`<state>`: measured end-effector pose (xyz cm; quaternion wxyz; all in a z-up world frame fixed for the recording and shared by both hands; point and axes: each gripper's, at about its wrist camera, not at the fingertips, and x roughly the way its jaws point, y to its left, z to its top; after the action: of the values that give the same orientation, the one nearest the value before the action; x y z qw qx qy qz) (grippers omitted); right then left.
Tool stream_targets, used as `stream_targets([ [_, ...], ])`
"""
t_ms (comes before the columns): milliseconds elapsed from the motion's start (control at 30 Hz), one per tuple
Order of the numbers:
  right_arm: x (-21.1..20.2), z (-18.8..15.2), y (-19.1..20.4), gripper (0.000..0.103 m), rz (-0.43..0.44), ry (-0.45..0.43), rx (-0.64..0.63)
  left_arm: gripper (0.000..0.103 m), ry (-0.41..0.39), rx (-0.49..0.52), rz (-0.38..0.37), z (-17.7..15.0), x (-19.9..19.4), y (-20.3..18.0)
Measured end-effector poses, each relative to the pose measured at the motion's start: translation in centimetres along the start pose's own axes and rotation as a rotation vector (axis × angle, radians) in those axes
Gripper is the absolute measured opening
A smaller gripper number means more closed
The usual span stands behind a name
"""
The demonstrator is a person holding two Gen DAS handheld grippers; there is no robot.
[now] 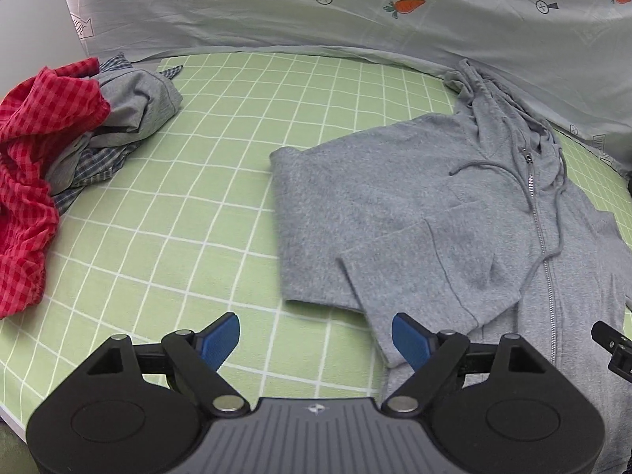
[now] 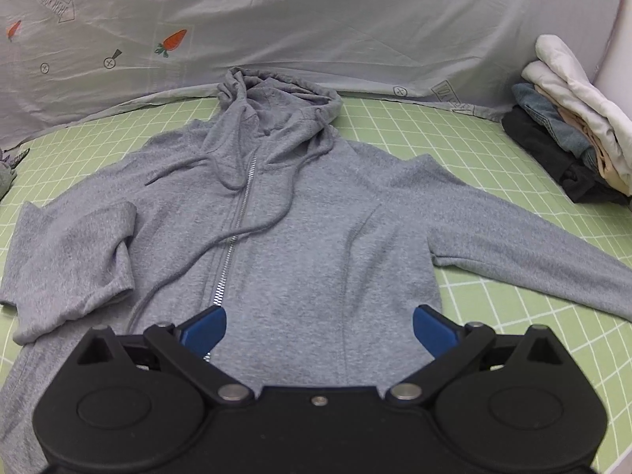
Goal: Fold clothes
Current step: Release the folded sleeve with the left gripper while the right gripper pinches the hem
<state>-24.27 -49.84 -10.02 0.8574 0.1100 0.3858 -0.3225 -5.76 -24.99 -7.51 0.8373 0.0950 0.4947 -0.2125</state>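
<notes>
A grey zip-up hoodie (image 2: 300, 237) lies front-up on the green checked sheet (image 2: 493, 158), hood toward the back. Its left sleeve (image 1: 395, 213) is folded in across the chest, the cuff (image 1: 379, 316) near the hem. Its right sleeve (image 2: 533, 252) stretches out straight to the right. My left gripper (image 1: 316, 339) hovers open just in front of the folded sleeve's cuff, nothing between its blue pads. My right gripper (image 2: 319, 328) stands open over the hoodie's lower body, right of the zipper (image 2: 233, 237), holding nothing.
A heap of unfolded clothes (image 1: 59, 150), red checked and grey, sits at the left. A stack of folded clothes (image 2: 568, 134) stands at the back right. A pale carrot-print cloth (image 2: 316, 19) hangs behind. The right gripper's edge (image 1: 612, 347) shows in the left wrist view.
</notes>
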Motion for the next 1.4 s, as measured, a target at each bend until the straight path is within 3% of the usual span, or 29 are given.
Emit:
stream_targets([
  [200, 0.0, 0.2, 6.5, 0.092, 0.049, -0.052, -0.153, 0.085, 0.016, 0.020, 0.013, 0.0, 0.5, 3.1],
  [400, 1.1, -1.5, 11.9, 0.086, 0.030, -0.006, -0.295, 0.085, 0.031, 0.048, 0.011, 0.2, 1.3, 5.6],
  [700, 1.9, -0.2, 13.7, 0.082, -0.030, -0.057, -0.262, 0.085, 0.054, 0.102, 0.004, 0.0, 2.0, 7.0],
  [867, 2.1, 2.2, 11.6, 0.081, -0.065, -0.101, -0.136, 0.085, 0.059, 0.079, 0.001, 0.4, 2.4, 7.7],
  [933, 2.2, 2.3, 11.7, 0.078, -0.037, -0.091, -0.157, 0.085, 0.063, 0.067, -0.004, 0.6, 2.6, 7.7],
  [1133, 2.0, 1.0, 14.9, 0.062, 0.024, -0.099, -0.389, 0.085, 0.055, 0.072, -0.011, 1.1, 2.8, 7.0],
  [1167, 2.1, 1.0, 15.3, 0.052, 0.028, -0.101, -0.415, 0.085, 0.052, 0.078, -0.010, 1.1, 2.8, 6.9],
  [1267, 2.6, 1.7, 14.7, 0.013, 0.076, -0.088, -0.370, 0.085, 0.044, 0.090, 0.000, 1.0, 2.6, 6.6],
  [1400, 1.7, 3.6, 11.1, 0.008, 0.059, -0.140, -0.166, 0.085, 0.030, 0.070, 0.026, 0.8, 2.0, 6.8],
])
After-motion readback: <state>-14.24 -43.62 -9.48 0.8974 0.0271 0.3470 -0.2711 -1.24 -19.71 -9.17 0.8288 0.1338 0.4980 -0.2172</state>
